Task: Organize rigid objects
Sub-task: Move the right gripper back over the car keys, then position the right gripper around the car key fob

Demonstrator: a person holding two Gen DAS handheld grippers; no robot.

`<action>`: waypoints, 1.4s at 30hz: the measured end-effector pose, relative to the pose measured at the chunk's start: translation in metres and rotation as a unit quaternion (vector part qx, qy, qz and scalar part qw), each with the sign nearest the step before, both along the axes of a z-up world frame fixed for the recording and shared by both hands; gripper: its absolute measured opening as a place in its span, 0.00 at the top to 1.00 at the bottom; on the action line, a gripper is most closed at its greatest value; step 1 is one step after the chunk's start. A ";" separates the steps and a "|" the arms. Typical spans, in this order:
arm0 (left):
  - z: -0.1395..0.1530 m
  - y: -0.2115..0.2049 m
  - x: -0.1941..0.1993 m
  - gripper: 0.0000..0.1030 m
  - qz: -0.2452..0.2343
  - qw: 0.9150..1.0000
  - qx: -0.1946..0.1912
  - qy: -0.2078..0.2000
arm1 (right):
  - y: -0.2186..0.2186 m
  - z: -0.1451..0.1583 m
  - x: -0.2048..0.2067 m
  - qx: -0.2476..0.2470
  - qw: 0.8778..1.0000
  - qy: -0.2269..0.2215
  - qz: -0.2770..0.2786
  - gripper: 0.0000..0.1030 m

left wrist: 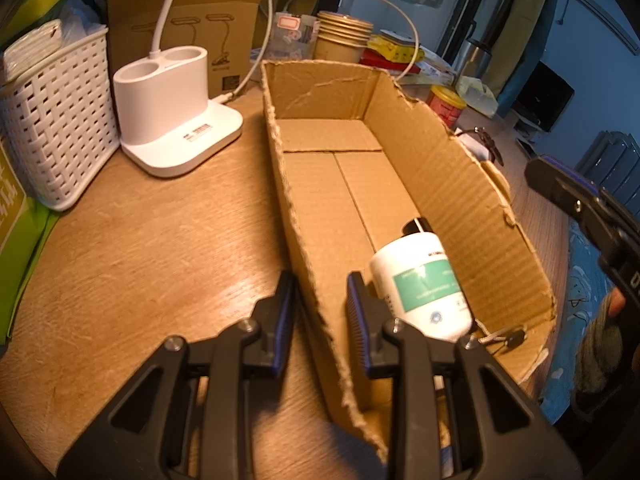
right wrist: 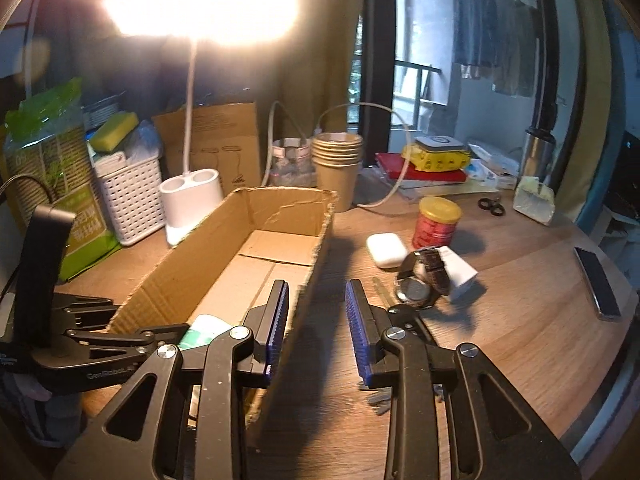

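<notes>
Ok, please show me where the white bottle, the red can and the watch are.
white bottle [left wrist: 424,280]: left wrist view, on its green label.
red can [right wrist: 434,226]: right wrist view, on its red side.
watch [right wrist: 416,291]: right wrist view, on its round face.

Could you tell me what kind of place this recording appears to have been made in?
Most likely a desk in a home, perhaps a bedroom or study. A lit white desk lamp with a pen-holder base stands on the wooden tabletop, and clothes hang by the window behind it.
</notes>
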State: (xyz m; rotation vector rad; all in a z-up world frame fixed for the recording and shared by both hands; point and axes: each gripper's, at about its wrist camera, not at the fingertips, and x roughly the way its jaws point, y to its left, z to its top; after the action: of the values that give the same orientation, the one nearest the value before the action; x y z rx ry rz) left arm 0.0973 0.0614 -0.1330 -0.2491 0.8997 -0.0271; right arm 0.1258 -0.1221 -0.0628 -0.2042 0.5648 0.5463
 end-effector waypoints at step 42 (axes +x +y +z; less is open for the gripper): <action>0.000 0.000 0.000 0.73 0.001 1.000 0.000 0.000 | -0.044 -0.050 0.058 -0.010 0.993 0.073 -0.090 0.52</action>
State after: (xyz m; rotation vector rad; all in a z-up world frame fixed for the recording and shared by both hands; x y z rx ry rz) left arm 0.0973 0.0613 -0.1330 -0.2498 0.8987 -0.0263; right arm 0.1837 -0.1664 -0.1132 -0.1306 0.7231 0.3825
